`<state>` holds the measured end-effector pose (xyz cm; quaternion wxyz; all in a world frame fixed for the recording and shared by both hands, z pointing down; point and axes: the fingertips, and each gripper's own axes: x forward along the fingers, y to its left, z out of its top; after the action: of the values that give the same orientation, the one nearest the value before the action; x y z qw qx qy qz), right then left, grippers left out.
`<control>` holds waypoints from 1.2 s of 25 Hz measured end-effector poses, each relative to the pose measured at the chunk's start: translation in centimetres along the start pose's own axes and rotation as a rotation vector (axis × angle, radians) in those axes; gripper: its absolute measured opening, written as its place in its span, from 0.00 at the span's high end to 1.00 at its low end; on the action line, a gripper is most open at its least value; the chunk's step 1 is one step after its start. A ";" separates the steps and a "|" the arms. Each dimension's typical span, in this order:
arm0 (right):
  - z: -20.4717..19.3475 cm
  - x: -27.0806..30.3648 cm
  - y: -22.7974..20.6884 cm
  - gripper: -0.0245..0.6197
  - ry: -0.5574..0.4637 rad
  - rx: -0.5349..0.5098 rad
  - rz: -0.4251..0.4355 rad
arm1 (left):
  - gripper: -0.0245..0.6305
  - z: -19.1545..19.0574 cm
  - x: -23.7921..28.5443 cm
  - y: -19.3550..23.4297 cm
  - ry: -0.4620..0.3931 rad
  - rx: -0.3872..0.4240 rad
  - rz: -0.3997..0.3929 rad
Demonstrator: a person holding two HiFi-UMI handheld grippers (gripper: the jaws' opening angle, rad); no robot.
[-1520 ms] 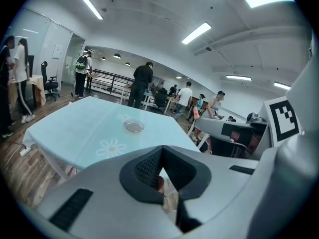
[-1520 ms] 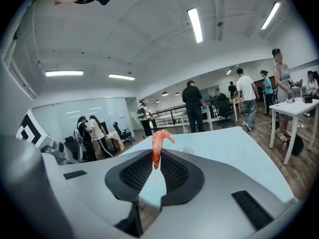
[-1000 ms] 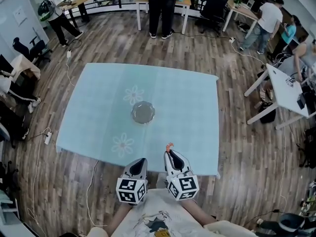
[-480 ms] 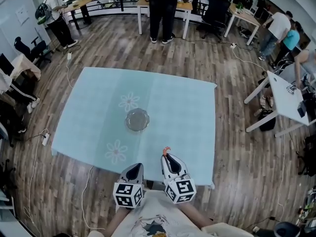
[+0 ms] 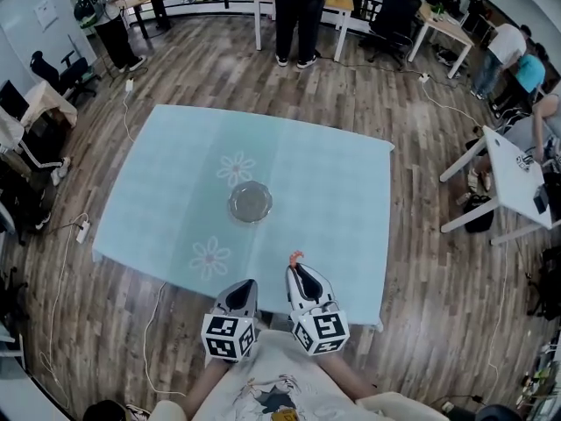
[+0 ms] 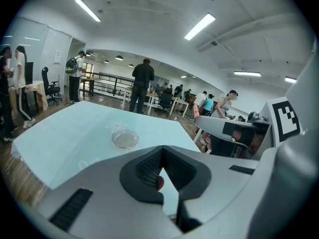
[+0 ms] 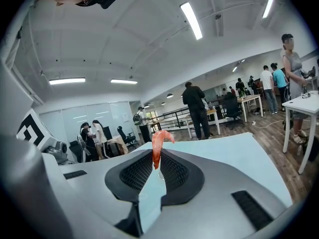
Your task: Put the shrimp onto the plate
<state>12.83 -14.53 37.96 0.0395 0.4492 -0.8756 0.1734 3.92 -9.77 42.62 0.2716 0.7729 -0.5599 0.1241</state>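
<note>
Shrimp is clamped upright in the right hand-held gripper; the left hand-held gripper is closed and empty. The catch should be carried forward, centred over the glass plate, lowered close, then released.

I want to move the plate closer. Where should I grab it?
Probably the near rim of the plate, coming from above, one jaw inside and one outside: it lies flat on the table, too shallow to clamp across.

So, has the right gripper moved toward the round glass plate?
No. The right gripper, holding the pink shrimp, still sits equally far from the round glass plate.
</note>
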 end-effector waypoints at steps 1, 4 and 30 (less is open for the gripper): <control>-0.1 0.2 0.0 0.86 0.008 0.000 0.002 | 0.95 0.0 0.0 -0.1 0.004 -0.002 -0.002; -0.8 0.9 0.3 0.86 0.051 -0.009 0.011 | 0.95 -0.3 0.1 0.3 0.021 -0.017 -0.005; -4.7 17.2 1.7 0.86 0.196 -0.028 -0.015 | 0.95 1.7 6.1 14.9 0.093 -0.055 -0.022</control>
<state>0.88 -25.30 45.77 0.1325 0.4360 -0.8664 0.2039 -8.07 -18.97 48.48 0.3200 0.7645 -0.5413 0.1415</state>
